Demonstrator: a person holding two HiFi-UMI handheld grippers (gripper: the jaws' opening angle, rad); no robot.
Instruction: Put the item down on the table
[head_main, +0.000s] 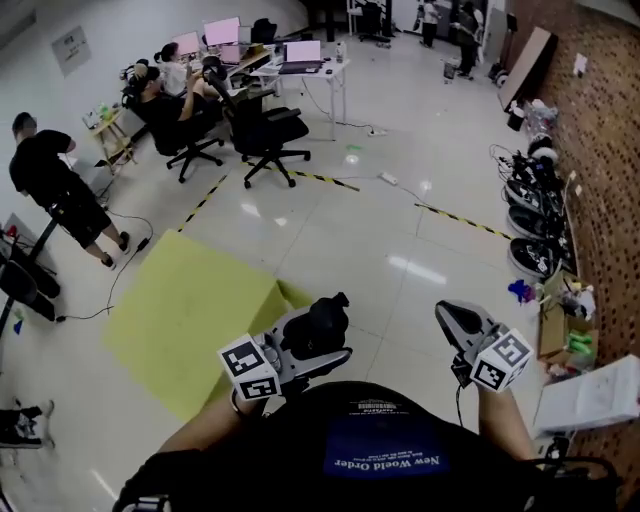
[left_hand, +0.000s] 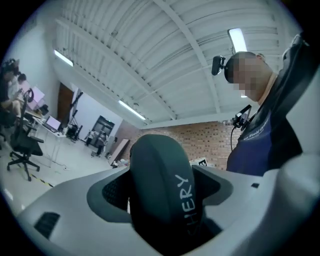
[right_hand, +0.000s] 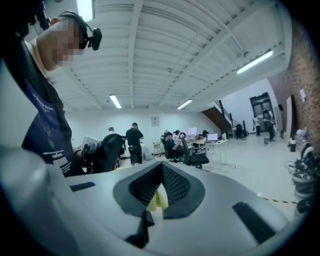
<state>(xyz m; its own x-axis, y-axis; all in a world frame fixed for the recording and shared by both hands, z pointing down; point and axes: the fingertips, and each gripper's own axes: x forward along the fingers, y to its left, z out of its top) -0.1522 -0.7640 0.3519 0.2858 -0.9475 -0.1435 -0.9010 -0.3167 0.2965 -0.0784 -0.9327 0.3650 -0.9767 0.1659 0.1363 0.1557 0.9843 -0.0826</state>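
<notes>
Left gripper view, left gripper (left_hand: 162, 189) pinching a dark, rounded, matte item (left_hand: 156, 162) bearing white lettering, right gripper (right_hand: 161, 186) pressing its jaws together, empty.

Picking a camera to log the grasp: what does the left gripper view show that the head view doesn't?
Only the left gripper view: white lettering on the dark rounded item, the jaws closed against its sides, and the ceiling lights. Only the head view: the yellow surface below the person. Both: the left tool holding that item, plus the desks and office chairs.
</notes>
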